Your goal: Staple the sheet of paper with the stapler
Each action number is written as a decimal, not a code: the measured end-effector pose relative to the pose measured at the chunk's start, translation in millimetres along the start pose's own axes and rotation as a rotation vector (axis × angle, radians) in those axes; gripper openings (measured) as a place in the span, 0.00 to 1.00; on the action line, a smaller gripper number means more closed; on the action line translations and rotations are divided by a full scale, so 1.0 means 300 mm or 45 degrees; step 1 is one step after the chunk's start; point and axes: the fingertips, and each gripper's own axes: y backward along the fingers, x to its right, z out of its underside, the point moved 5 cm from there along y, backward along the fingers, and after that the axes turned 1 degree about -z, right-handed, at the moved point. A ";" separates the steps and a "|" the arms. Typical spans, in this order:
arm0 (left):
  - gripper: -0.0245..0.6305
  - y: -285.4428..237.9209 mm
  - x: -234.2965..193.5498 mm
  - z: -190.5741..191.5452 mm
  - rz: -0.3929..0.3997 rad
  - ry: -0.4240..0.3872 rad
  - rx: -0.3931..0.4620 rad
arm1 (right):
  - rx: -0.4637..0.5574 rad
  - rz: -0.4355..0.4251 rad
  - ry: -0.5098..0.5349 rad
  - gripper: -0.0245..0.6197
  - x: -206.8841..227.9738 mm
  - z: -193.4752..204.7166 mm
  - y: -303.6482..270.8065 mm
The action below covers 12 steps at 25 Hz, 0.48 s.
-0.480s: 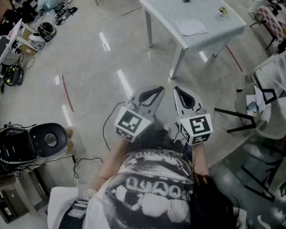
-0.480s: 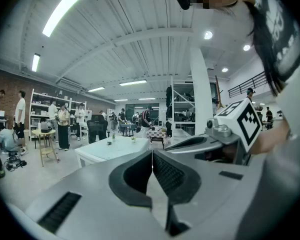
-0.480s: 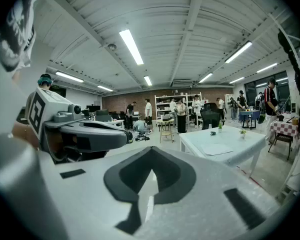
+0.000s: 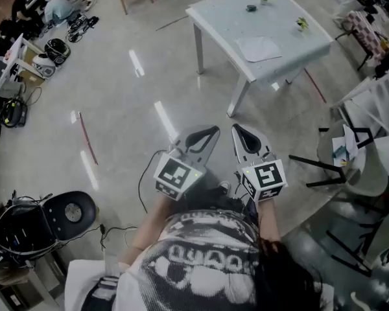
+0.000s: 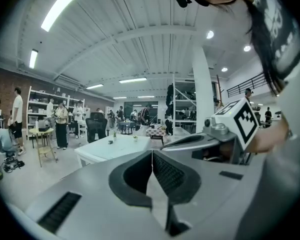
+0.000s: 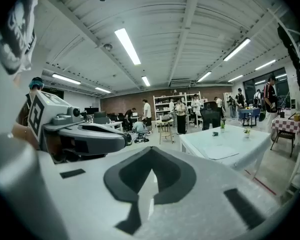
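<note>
Pair of handheld grippers, table (image 4: 211, 10) well ahead
Left gripper (image 4: 214, 131), right gripper (image 4: 236, 128): fingers closed together, empty; sheet of paper (image 4: 259, 48) on table.

Paper sheet (image 4: 259, 48) lies on table (image 4: 217, 15), stapler (image 4: 251, 8) perhaps beyond.

In the head view, the white table (image 4: 223, 15), the sheet of paper (image 4: 258, 48) on it and the black chair (image 4: 48, 222) have shifted down-frame, and the left gripper (image 4: 214, 131) and right gripper (image 4: 236, 129) sit slightly lower.
</note>
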 end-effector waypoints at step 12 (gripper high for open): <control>0.04 -0.042 -0.475 -0.074 0.040 -0.029 0.031 | -0.031 0.051 -0.034 0.03 -0.001 -0.115 -0.430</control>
